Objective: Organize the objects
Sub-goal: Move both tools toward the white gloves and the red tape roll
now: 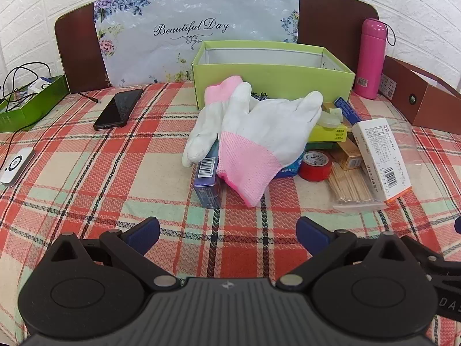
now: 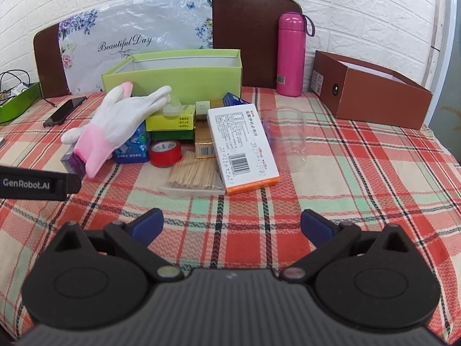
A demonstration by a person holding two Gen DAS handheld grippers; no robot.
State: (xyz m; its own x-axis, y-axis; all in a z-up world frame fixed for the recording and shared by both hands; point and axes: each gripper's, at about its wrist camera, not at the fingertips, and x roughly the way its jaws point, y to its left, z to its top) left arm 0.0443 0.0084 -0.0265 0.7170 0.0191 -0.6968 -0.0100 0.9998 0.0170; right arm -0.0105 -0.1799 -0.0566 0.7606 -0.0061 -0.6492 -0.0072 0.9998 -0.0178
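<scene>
- Left tool (image 1: 227,230) and right tool (image 2: 232,223) hover released over the plaid-covered table (image 2: 360,201), nothing between their blue pads.
- A pair of white-and-pink gloves (image 1: 253,132) drapes a heap of small boxes just in front of the open green box (image 1: 273,77).
- Red tape roll (image 2: 165,153), bagged toothpicks (image 2: 193,177) and a white carton (image 2: 242,144) lie touching (the pink flask (image 2: 291,54) stands well apart).

Both devices are built in black plastic with a ribbed grey centre; the left gripper (image 1: 227,232) and right gripper (image 2: 232,225) are tipped with blue pads (image 2: 148,225); silver screws are set at pivots.
</scene>
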